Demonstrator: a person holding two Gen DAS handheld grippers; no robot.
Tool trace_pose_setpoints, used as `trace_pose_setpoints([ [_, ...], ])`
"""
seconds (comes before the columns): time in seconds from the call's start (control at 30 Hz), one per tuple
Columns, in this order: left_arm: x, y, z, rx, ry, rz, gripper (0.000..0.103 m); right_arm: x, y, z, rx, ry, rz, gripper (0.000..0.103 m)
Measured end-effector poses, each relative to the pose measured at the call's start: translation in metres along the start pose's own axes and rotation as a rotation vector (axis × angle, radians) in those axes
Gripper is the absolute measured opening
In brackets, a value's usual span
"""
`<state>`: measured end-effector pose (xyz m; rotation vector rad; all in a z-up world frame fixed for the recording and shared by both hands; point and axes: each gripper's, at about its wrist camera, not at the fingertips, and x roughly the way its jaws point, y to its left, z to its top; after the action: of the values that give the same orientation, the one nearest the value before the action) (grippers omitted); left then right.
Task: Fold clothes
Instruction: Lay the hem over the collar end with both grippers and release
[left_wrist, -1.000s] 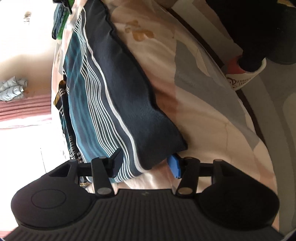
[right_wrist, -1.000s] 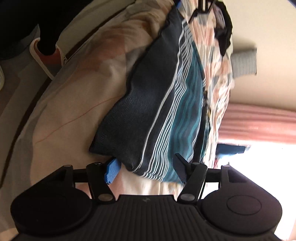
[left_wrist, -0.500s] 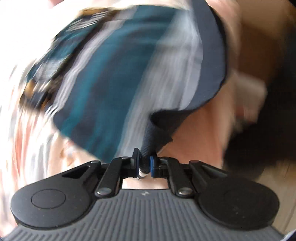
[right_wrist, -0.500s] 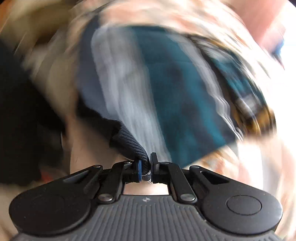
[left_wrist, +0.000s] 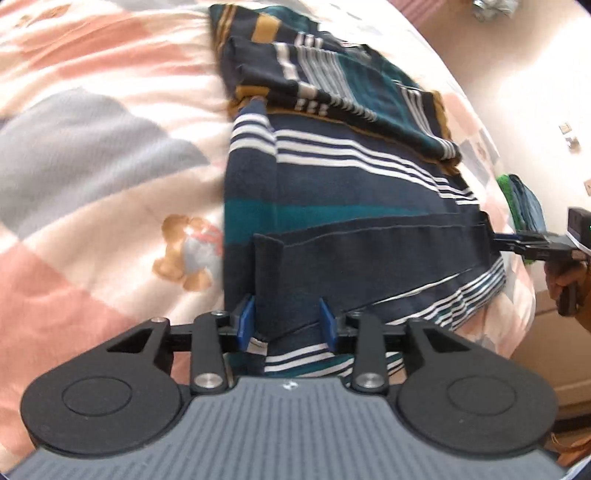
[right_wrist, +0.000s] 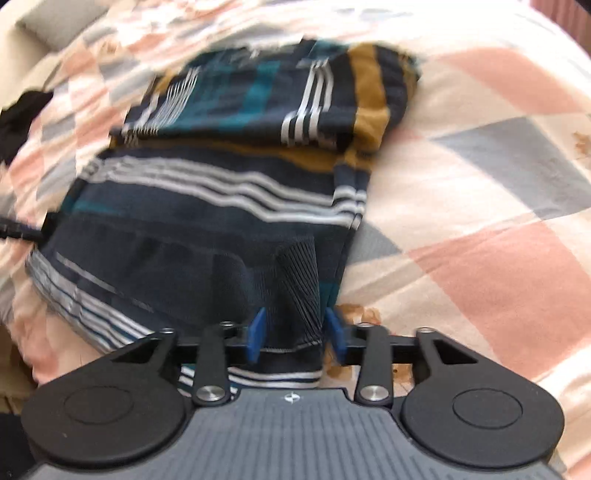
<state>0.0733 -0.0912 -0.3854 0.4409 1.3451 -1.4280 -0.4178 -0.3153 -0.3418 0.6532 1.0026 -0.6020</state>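
Both hand-held grippers have their blue pads parted: the left hand-held gripper (left_wrist: 287, 328) straddles a raised corner of the folded dark hem, and the right hand-held gripper (right_wrist: 295, 334) straddles the matching corner at the other end, neither pad visibly pinching the cloth, so I read both as released. Between them lies the striped sweater (left_wrist: 354, 192), spread on the quilted bed (left_wrist: 92, 155) with its lower part turned up over the body, and the dark hem band running across from one gripper to the other. That band is the long axis here; each gripper sits at one end of it, equally near, with the rest of the garment stretching away ahead of the fingers toward the mustard-and-teal sleeves (right_wrist: 273, 92) bunched at the far end. From the left view the right one shows at the hem's far end. Any next fold would likely carry forward along that direction, across the hem line
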Motion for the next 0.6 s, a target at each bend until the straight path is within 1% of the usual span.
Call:
trace_pose_setpoints([
  [0.03, 0.001, -0.002, 0.0, 0.001, 0.006, 0.023, 0.003, 0.0, 0.003, -0.003, 0.002, -0.002, -0.001, 0.017],
  [0.07, -0.001, -0.006, -0.001, 0.02, 0.006, 0.058, 0.003, 0.0, 0.008, -0.003, -0.023, 0.008, -0.024, 0.006],
  [0.17, -0.021, -0.012, 0.003, 0.047, -0.072, 0.103, 0.003, -0.011, 0.015, 0.004, -0.032, -0.039, -0.064, 0.005],
  [0.27, -0.037, -0.016, 0.016, 0.042, -0.154, 0.116, 0.002, -0.028, 0.005, 0.005, 0.041, -0.092, -0.069, 0.004],
  [0.3, -0.038, -0.019, 0.021, 0.059, -0.173, 0.13, 0.002, -0.032, 0.0, 0.006, 0.068, -0.105, -0.064, 0.004],
  [0.37, -0.035, -0.024, 0.032, 0.079, -0.205, 0.151, 0.002, -0.029, -0.006, 0.009, 0.084, -0.12, -0.07, 0.004],
  [0.43, -0.031, -0.026, 0.044, 0.085, -0.229, 0.15, 0.002, -0.025, -0.01, 0.013, 0.092, -0.139, -0.074, 0.004],
  [0.47, -0.028, -0.026, 0.049, 0.091, -0.229, 0.155, 0.002, -0.024, -0.012, 0.015, 0.094, -0.154, -0.073, 0.004],
  [0.5, -0.023, -0.025, 0.05, 0.103, -0.212, 0.167, 0.002, -0.024, -0.014, 0.016, 0.098, -0.166, -0.065, 0.004],
  [0.53, -0.019, -0.025, 0.052, 0.114, -0.195, 0.18, 0.002, -0.022, -0.015, 0.016, 0.1, -0.162, -0.065, 0.004],
  [0.6, -0.008, -0.021, 0.052, 0.109, -0.172, 0.194, 0.003, -0.014, -0.02, 0.012, 0.089, -0.126, -0.082, 0.004],
])
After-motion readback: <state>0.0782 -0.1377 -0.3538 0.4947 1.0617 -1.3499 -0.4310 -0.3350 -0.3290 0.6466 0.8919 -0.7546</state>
